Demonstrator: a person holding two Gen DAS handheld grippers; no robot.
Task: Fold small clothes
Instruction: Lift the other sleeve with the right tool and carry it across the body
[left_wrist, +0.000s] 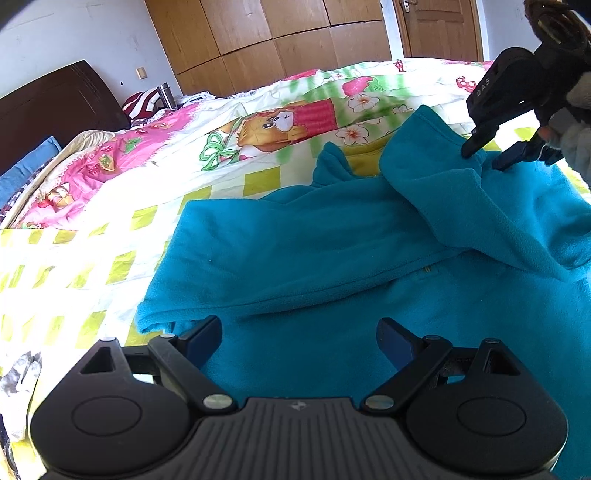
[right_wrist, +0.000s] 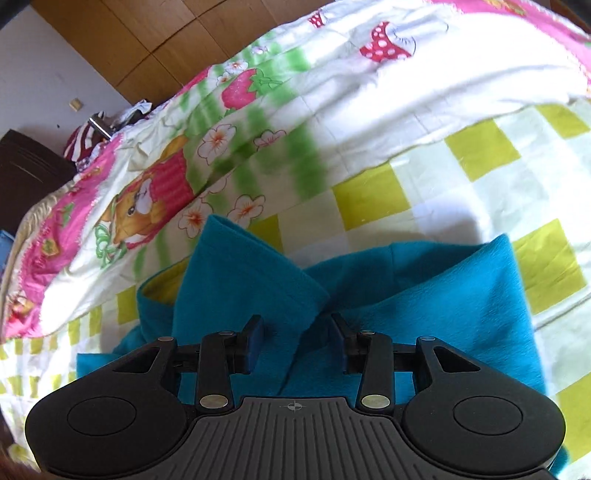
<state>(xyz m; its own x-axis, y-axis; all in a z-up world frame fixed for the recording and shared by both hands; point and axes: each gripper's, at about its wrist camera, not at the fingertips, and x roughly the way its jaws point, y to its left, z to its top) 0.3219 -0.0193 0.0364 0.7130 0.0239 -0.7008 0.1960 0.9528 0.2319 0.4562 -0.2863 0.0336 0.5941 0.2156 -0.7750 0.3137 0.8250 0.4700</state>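
A teal fleece top (left_wrist: 314, 251) lies spread on the bed, with one sleeve (left_wrist: 443, 192) folded across its body. My left gripper (left_wrist: 299, 332) is open just above the top's near edge, with nothing between its fingers. My right gripper (left_wrist: 482, 157), held by a gloved hand, is at the top's far right with its tips down on the sleeve. In the right wrist view the right gripper (right_wrist: 296, 332) is open, and the sleeve's (right_wrist: 240, 273) edge lies between its blue pads without being pinched. The rest of the top (right_wrist: 443, 295) spreads out to the right.
The top rests on a yellow-checked sheet (left_wrist: 92, 240), with a cartoon-print quilt (left_wrist: 258, 122) bunched behind it. A dark headboard (left_wrist: 55, 103), a blue pillow (left_wrist: 22, 166) and a steel flask (left_wrist: 166, 94) are at the far left. Wooden wardrobes (left_wrist: 258, 37) line the back wall.
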